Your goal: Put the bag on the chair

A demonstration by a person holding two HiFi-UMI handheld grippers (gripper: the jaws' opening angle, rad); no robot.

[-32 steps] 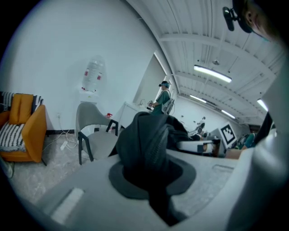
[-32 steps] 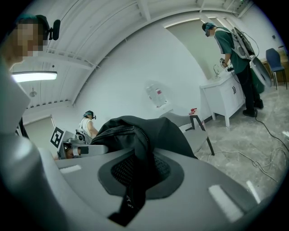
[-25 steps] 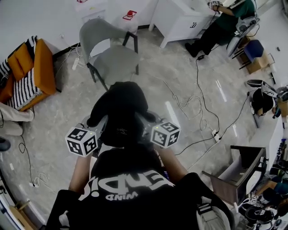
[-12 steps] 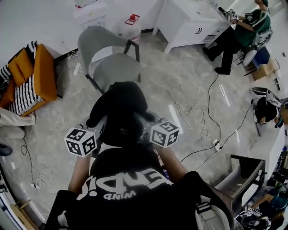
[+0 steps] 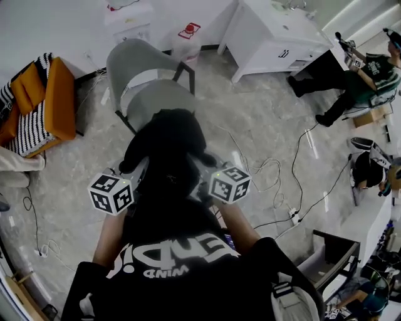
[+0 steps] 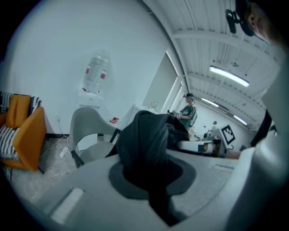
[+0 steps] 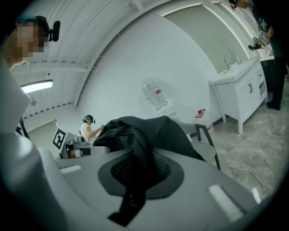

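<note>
A black bag (image 5: 164, 150) hangs in front of me, gripped from both sides. My left gripper (image 5: 141, 173) is shut on its fabric on the left, and the cloth bunches between the jaws in the left gripper view (image 6: 151, 180). My right gripper (image 5: 202, 174) is shut on the bag's strap on the right, as the right gripper view (image 7: 134, 180) also shows. The grey chair (image 5: 150, 94) stands just beyond the bag, its seat bare. The bag's far end overlaps the seat's front edge in the head view. The fingertips are hidden by the bag there.
An orange armchair (image 5: 53, 100) with a striped cushion stands at left. A white cabinet (image 5: 276, 37) is at the back right, with a seated person (image 5: 363, 75) beyond it. Cables (image 5: 269, 166) trail over the floor at right. A water dispenser (image 5: 128, 15) is behind the chair.
The bag and both grippers have come nearer to the grey chair; the bag's far end now reaches over the seat's front edge. Both grips are unchanged.
</note>
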